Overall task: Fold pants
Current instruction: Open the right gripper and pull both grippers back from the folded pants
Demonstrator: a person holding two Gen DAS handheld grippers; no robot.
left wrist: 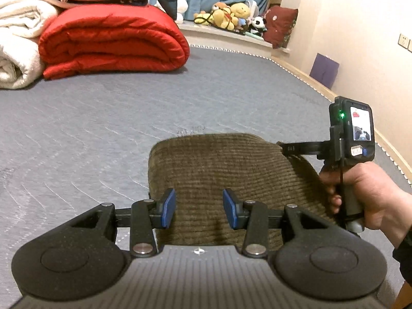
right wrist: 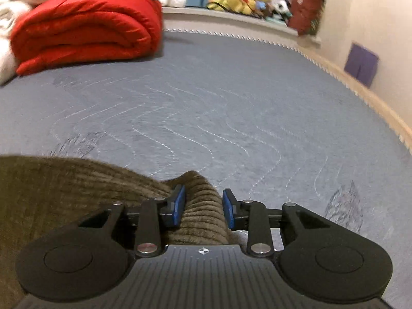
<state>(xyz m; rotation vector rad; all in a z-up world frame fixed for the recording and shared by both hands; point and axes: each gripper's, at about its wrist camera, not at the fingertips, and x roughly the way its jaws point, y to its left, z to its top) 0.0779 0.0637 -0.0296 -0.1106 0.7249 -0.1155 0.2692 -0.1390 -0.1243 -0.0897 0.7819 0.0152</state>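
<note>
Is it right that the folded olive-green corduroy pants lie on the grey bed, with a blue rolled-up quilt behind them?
Not quite: the rolled-up quilt is red, not blue, as the left wrist view shows. The olive-green corduroy pants do lie on the grey bed, in front of it.

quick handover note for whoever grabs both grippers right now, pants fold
Left gripper: fingers apart, over the olive corduroy pants, gripping nothing.
Right gripper: a raised ridge of the pants sits between its fingers; a firm pinch cannot be confirmed.
The pants lie in a compact bundle on the grey bed cover, in front of the red quilt.
Done: at least one fold appears made.
Left: finish the fold and flatten it.
</note>
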